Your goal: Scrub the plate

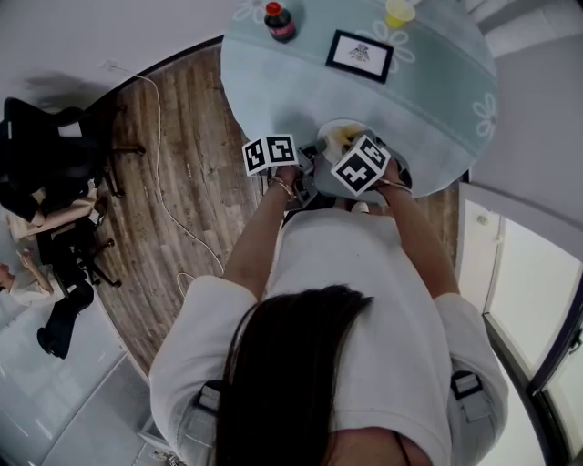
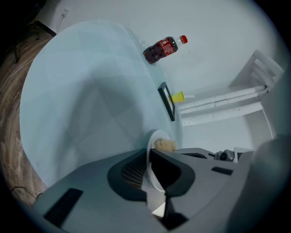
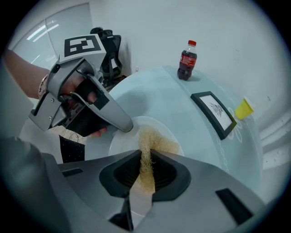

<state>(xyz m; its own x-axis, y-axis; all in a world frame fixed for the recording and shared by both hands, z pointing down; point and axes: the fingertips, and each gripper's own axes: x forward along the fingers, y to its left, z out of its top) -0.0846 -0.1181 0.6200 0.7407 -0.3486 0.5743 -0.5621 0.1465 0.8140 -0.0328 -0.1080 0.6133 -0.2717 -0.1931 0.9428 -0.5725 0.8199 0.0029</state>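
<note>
Table: round table under a pale blue-green cloth printed with white daisies.
Far side: a dark cola bottle with a red cap stands upright. A yellow cup stands well apart from it.
Between them: a black picture frame, a little nearer the person; flat or propped, I cannot tell.
Near edge: a white plate rests on the cloth, close to the rim nearest the person.

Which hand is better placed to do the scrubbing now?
The right. The right tool grips the scrubber, which rests on the plate. The left tool is clamped on the plate's rim, apparently to steady it, so it looks busy.
</note>
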